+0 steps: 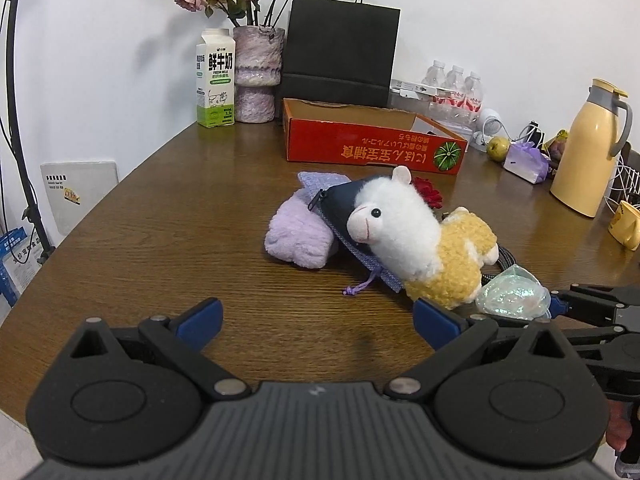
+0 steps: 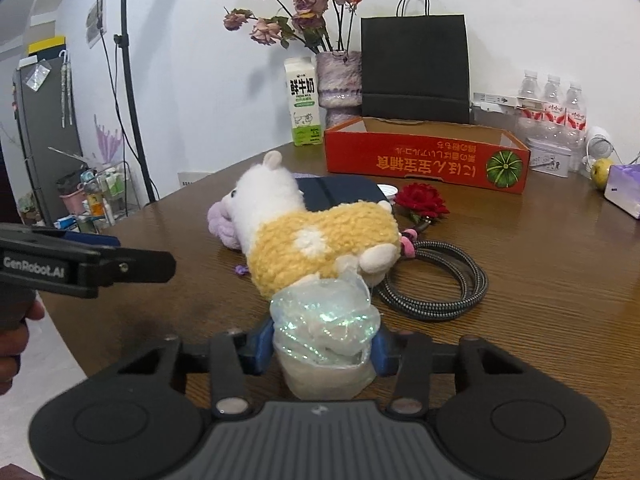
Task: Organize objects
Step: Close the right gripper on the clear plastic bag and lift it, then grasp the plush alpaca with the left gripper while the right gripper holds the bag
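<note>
A plush alpaca [image 1: 424,240] with a white head and yellow body lies on the wooden table [image 1: 168,240], over a dark pouch [image 1: 344,204] and a lilac fluffy bundle [image 1: 298,236]. My left gripper [image 1: 316,316] is open and empty just in front of it. My right gripper [image 2: 322,346] is shut on an iridescent wrapped packet [image 2: 324,328], right behind the alpaca [image 2: 312,236]. The packet [image 1: 512,294] and the right gripper also show in the left wrist view. A red fabric rose [image 2: 420,200] and a coiled braided cable [image 2: 440,280] lie beside the alpaca.
An open red cardboard box [image 1: 372,148] stands behind the pile, with a black paper bag [image 1: 340,52], vase of dried roses [image 1: 256,76] and milk carton [image 1: 215,80] at the wall. Water bottles [image 2: 552,108], a yellow thermos [image 1: 592,148] and small clutter are on the right.
</note>
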Tool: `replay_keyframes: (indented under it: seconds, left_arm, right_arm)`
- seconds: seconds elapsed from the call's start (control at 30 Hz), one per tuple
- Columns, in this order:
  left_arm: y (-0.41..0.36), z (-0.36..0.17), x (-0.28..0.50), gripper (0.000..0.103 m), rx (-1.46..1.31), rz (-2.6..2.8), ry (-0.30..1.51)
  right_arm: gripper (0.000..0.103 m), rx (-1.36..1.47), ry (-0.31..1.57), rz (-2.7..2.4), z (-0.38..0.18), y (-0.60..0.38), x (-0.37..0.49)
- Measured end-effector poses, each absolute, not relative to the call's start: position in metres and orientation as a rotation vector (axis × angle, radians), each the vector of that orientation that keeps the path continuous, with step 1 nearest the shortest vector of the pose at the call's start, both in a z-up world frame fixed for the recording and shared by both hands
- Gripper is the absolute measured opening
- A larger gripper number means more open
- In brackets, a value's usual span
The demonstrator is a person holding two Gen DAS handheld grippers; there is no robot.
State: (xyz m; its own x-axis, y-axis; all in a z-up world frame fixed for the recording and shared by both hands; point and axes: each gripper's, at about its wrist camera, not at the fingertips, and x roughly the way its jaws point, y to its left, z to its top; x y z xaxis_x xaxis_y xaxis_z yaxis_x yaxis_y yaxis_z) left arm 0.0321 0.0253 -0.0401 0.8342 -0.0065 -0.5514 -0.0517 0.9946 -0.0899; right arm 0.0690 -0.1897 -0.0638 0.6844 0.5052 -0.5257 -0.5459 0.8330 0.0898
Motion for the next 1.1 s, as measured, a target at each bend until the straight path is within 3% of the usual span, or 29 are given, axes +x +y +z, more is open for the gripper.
replay_keyframes:
  seconds: [0.2, 1.1]
  left_arm:
    - [0.019, -0.037, 0.034, 0.103, -0.099, 0.024, 0.580]
    - [-0.084, -0.036, 0.073, 0.103, -0.156, 0.184, 0.555]
  right_arm:
    - [0.039, -0.062, 0.541, 0.592, -0.060, -0.200, 0.069]
    - [0.039, -0.232, 0.404, 0.624, -0.022, -0.282, 0.134]
